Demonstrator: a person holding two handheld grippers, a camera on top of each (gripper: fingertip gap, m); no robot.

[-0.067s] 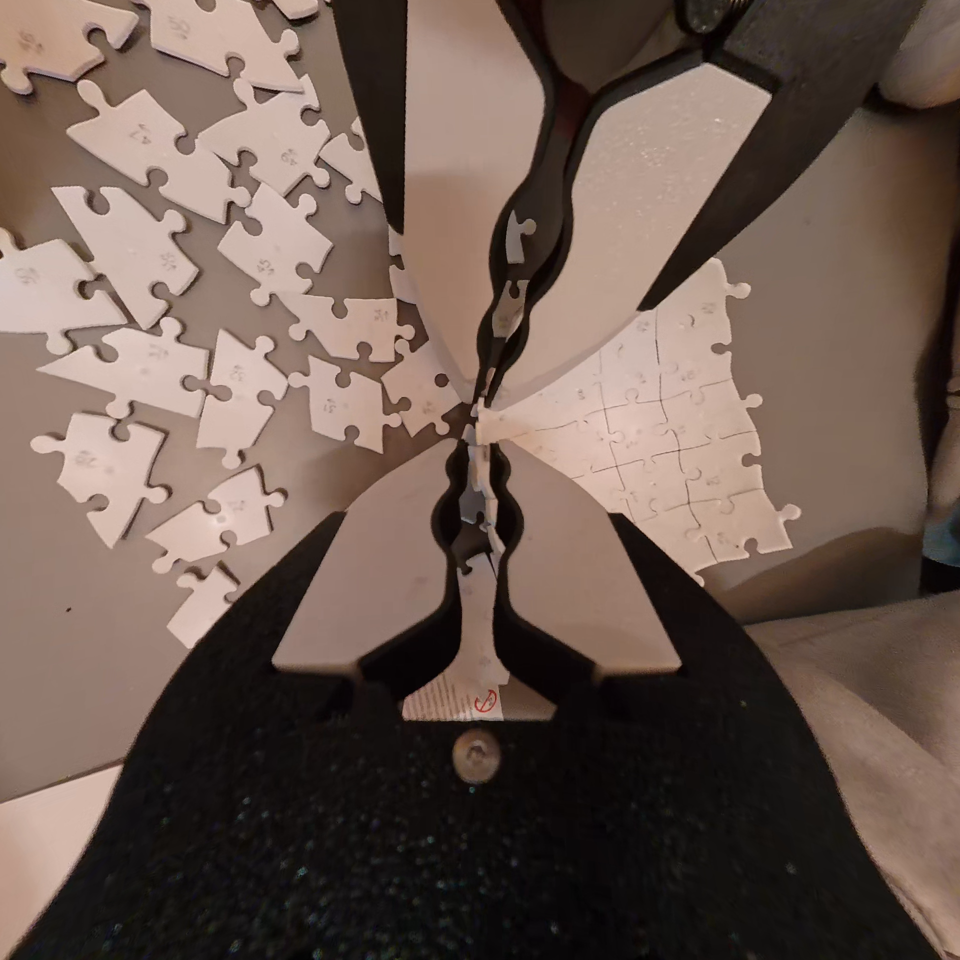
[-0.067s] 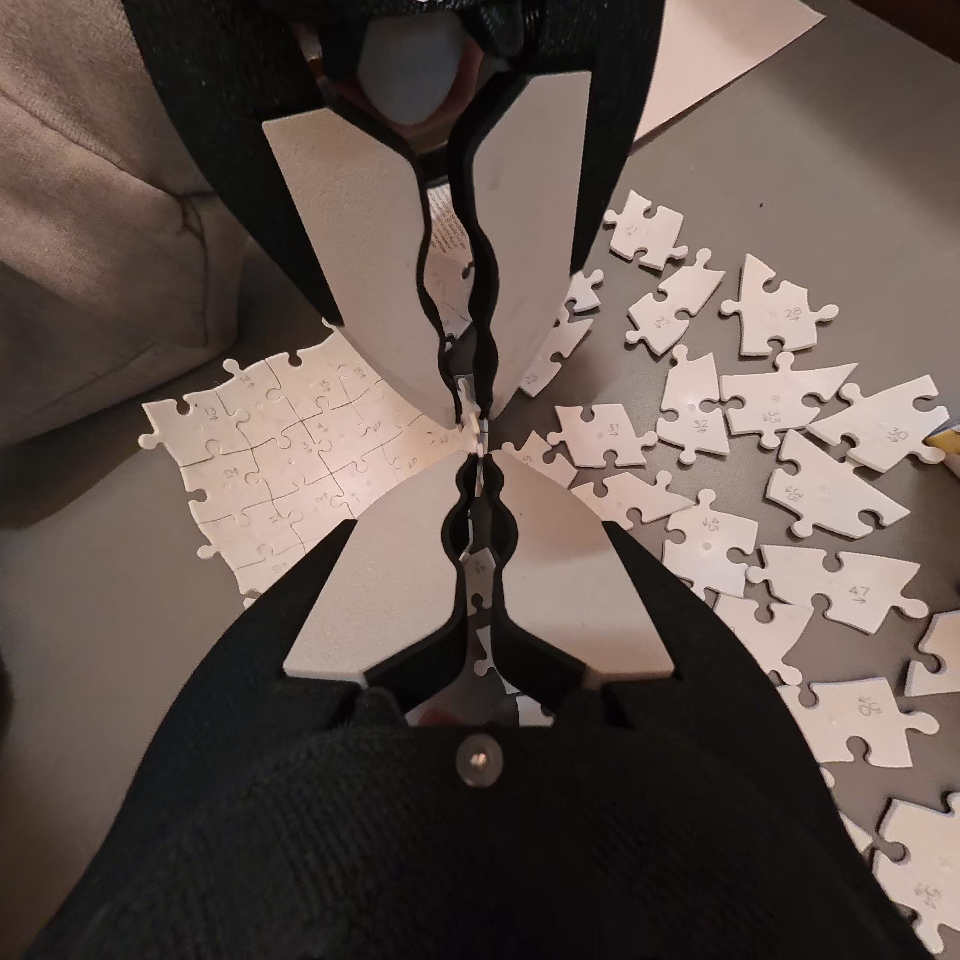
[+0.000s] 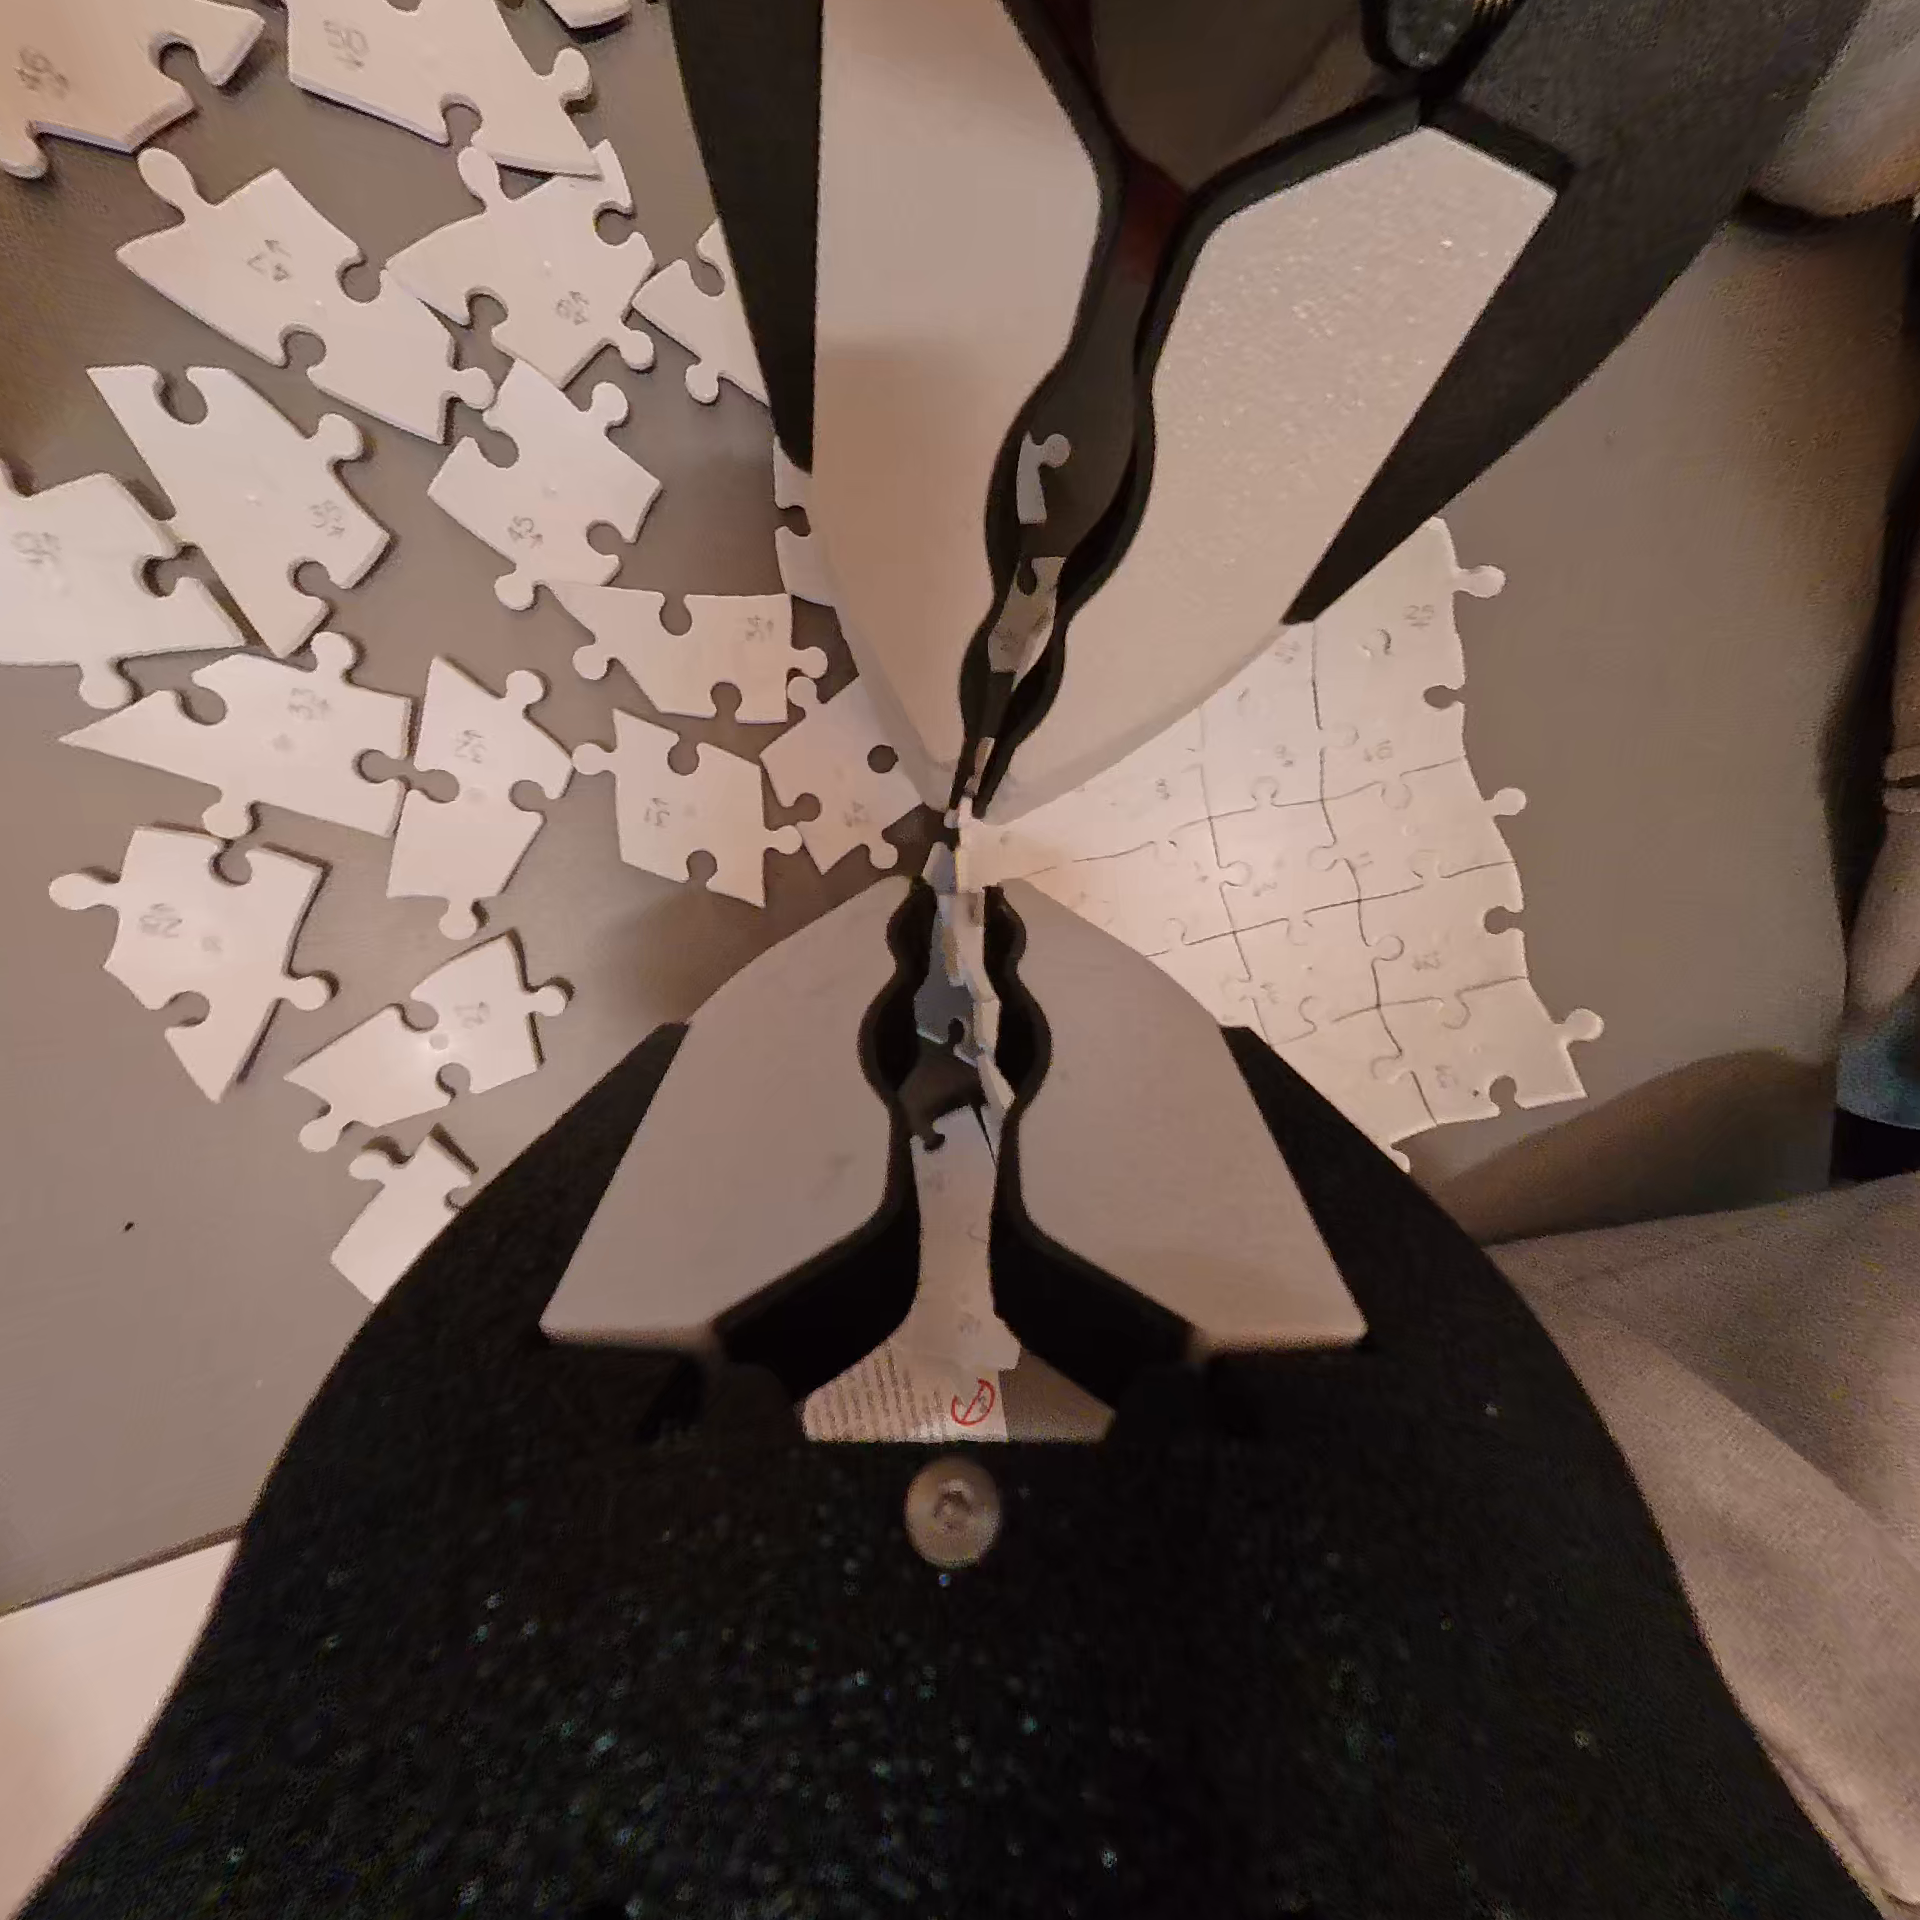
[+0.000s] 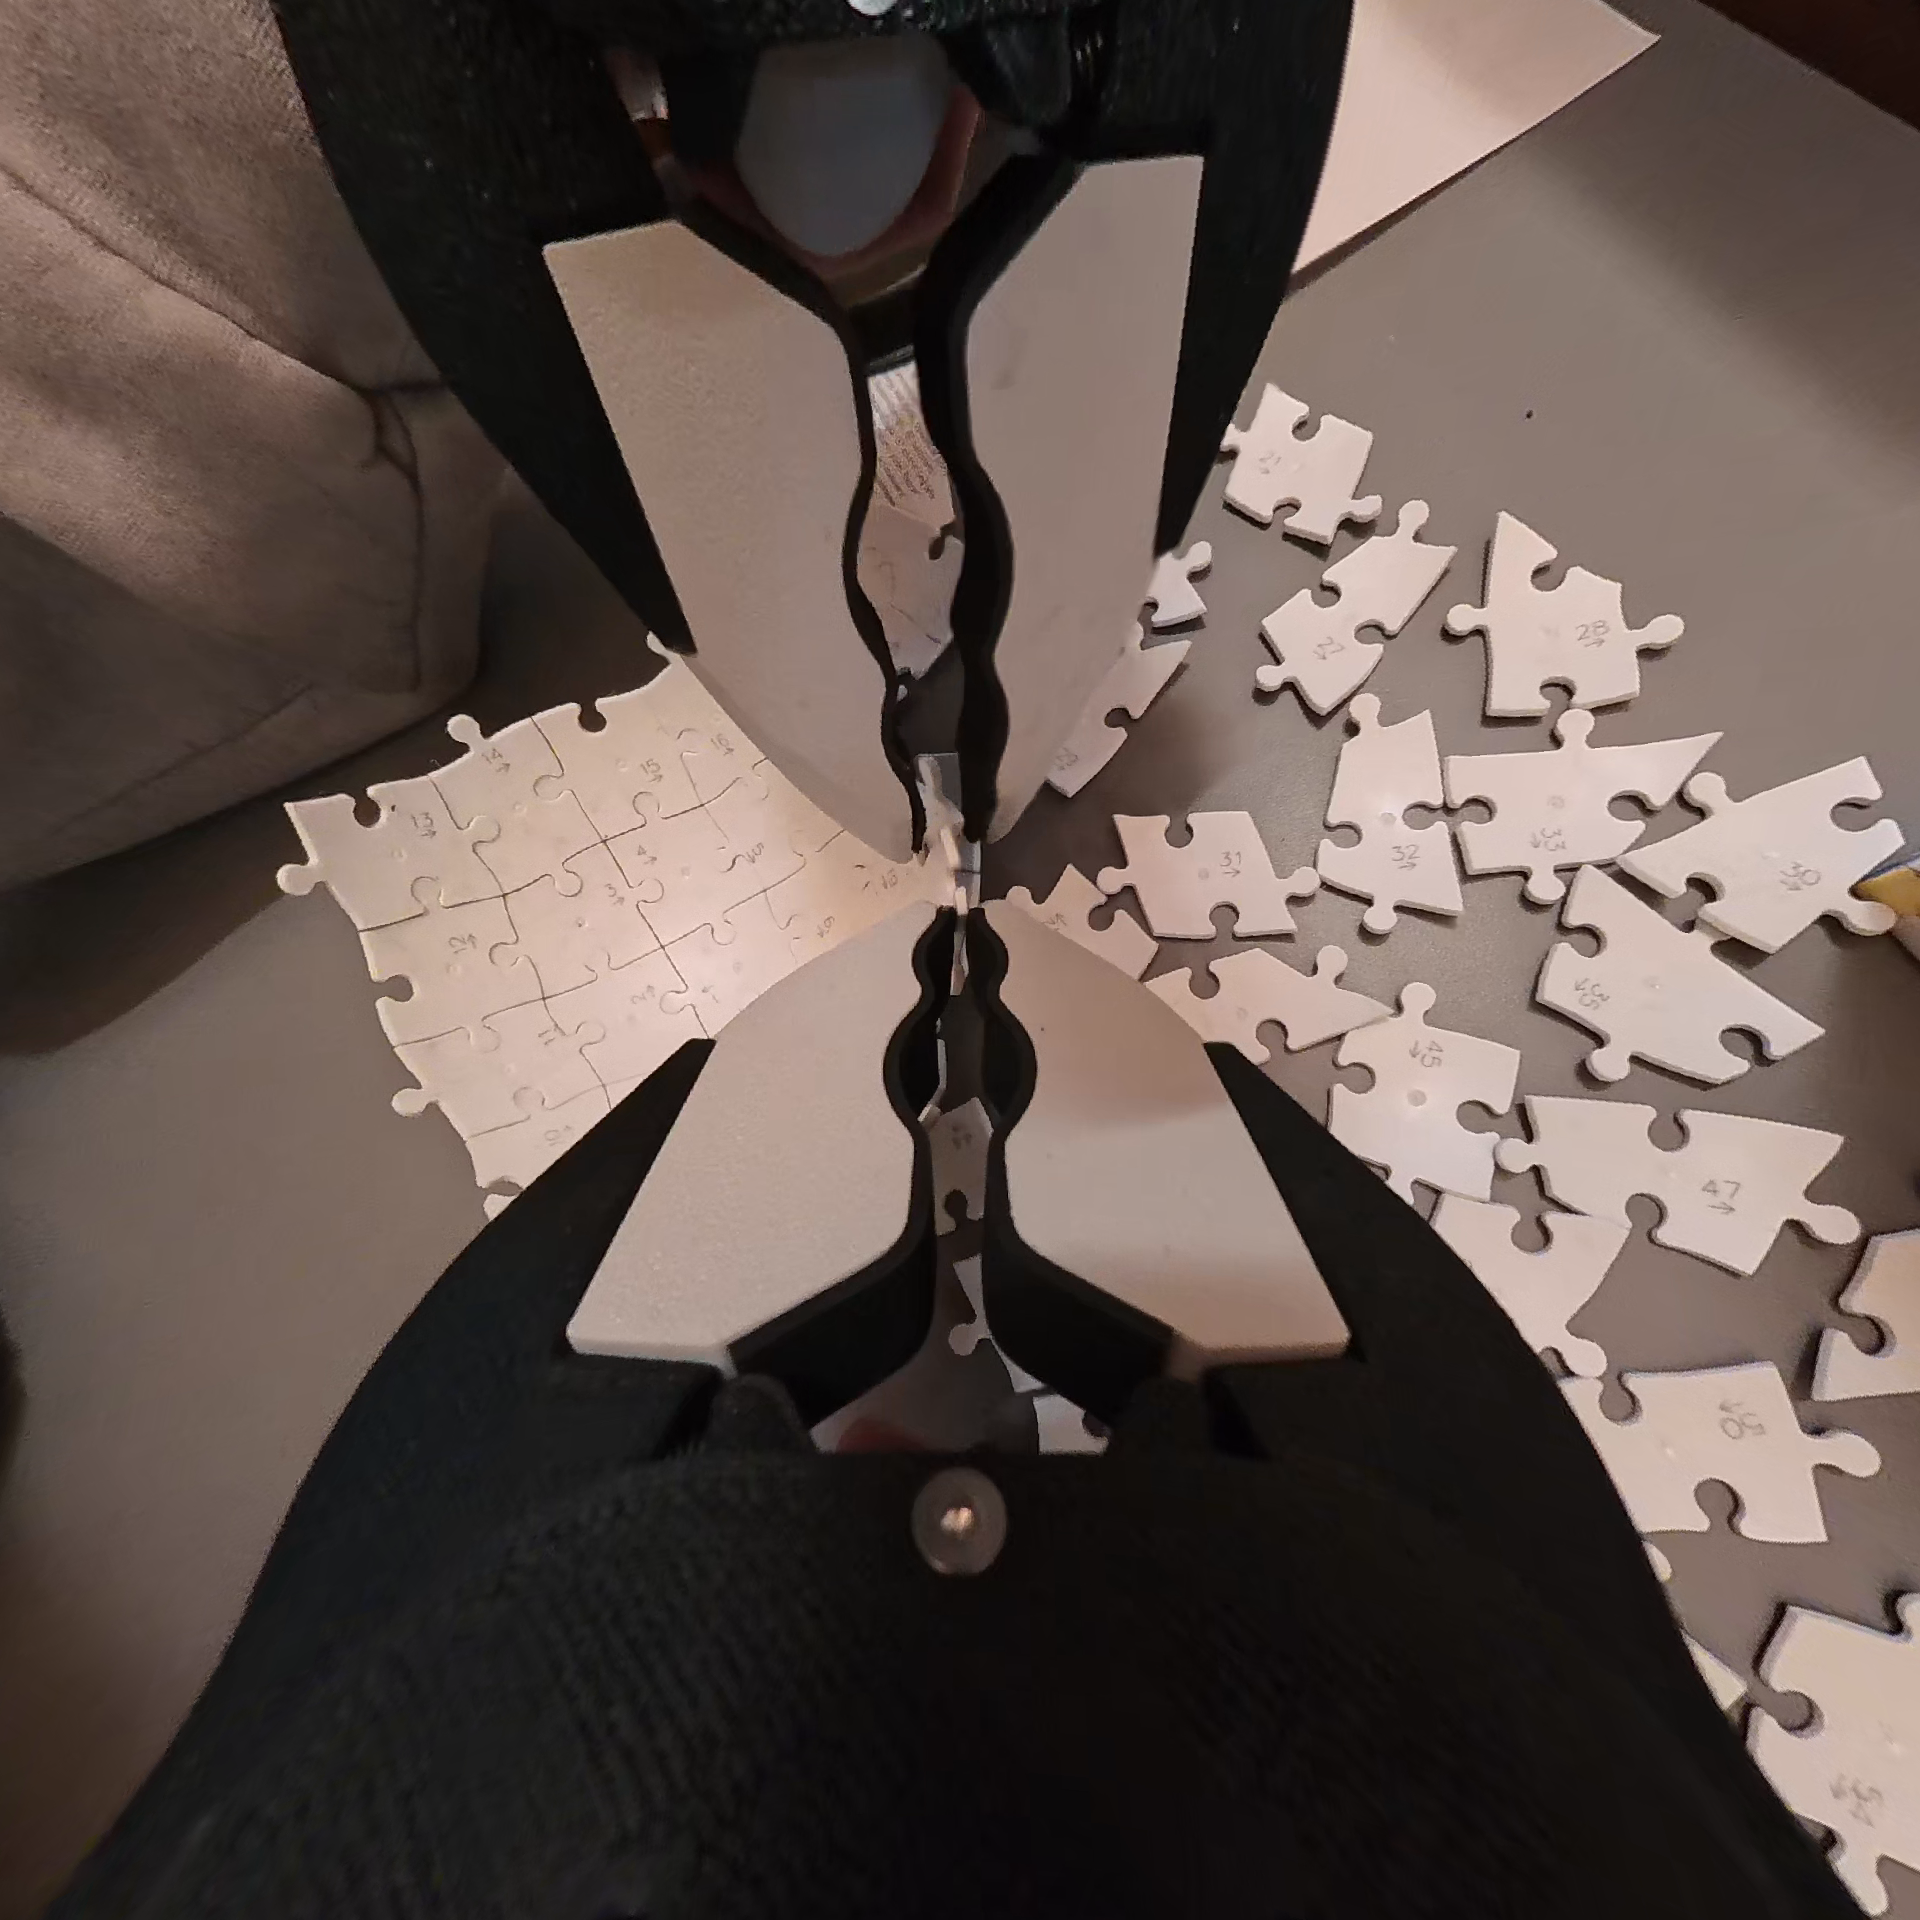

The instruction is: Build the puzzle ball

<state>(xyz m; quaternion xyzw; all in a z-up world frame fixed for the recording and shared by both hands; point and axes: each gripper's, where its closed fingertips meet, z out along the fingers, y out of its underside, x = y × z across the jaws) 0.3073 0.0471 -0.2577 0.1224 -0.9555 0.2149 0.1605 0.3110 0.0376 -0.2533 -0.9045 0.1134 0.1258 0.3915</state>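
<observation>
My left gripper (image 3: pixel 951 899) is shut on a white puzzle piece (image 3: pixel 966 961) held edge-on. My right gripper (image 3: pixel 971 790) comes in from the top of the left wrist view, shut on another white piece (image 3: pixel 1023 623). The two grippers meet tip to tip, and the pieces touch at their ends. In the right wrist view my right gripper (image 4: pixel 961 920) is at the bottom and the left gripper (image 4: pixel 943 826) at the top. Below them an assembled, curved patch of pieces (image 3: pixel 1351 883) (image 4: pixel 582 914) lies on the grey table.
Several loose numbered pieces (image 3: pixel 312 727) (image 4: pixel 1558 935) are scattered on the table (image 3: pixel 104 1299) beside the patch. Grey fabric (image 3: pixel 1714 1455) (image 4: pixel 208 416) borders the patch's far side. A white paper sheet (image 4: pixel 1455 125) lies at the table's edge. Both grippers' tips are close together, under 4 cm apart.
</observation>
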